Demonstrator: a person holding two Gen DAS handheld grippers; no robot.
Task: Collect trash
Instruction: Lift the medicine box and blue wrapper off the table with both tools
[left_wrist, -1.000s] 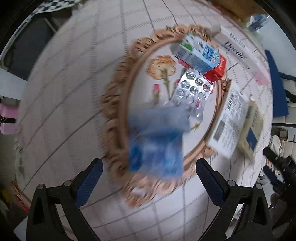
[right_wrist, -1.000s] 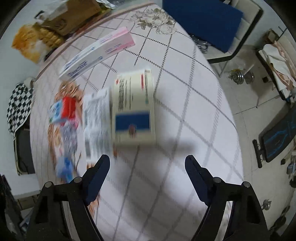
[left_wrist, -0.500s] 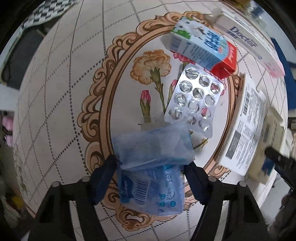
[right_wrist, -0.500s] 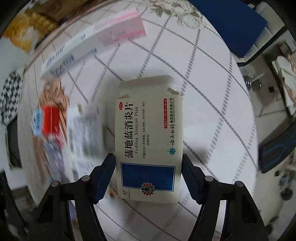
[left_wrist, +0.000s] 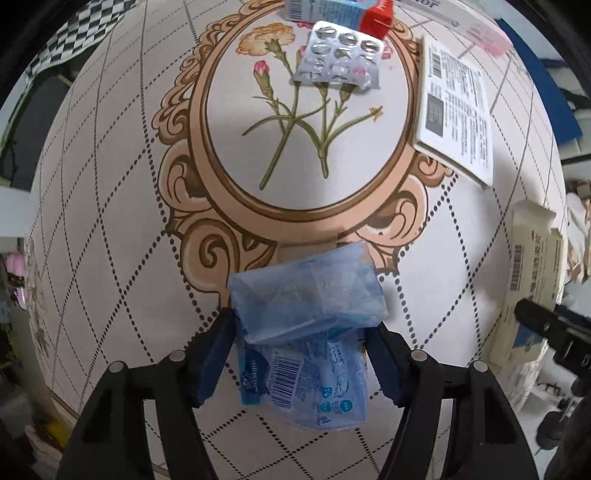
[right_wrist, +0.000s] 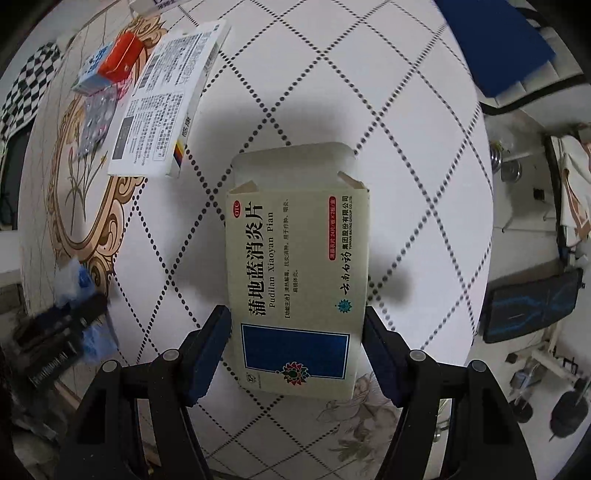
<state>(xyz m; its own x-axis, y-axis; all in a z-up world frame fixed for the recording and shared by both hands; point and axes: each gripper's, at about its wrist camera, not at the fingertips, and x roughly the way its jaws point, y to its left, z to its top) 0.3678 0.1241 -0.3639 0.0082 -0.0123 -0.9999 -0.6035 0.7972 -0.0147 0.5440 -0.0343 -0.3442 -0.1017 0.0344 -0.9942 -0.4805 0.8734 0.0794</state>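
Observation:
My left gripper (left_wrist: 301, 354) is shut on a crumpled blue plastic wrapper (left_wrist: 306, 314), held above the patterned tablecloth (left_wrist: 110, 184). My right gripper (right_wrist: 297, 345) is shut on a pale medicine box (right_wrist: 295, 266) with a blue panel and an open end flap, also lifted. That box also shows at the right edge of the left wrist view (left_wrist: 532, 280). On the table lie a silver blister pack (left_wrist: 338, 61), a blue and red carton (left_wrist: 340, 7), and a white printed box (left_wrist: 458, 110).
A long white and pink box (left_wrist: 472, 27) lies at the far table edge. A blue chair cushion (right_wrist: 495, 40) stands beyond the table. The floor on the right holds a dark mat (right_wrist: 532, 306) and small items.
Both grippers closed on their items and pulled back toward me. The wrapper left the flower medallion and the medicine box came off the table.

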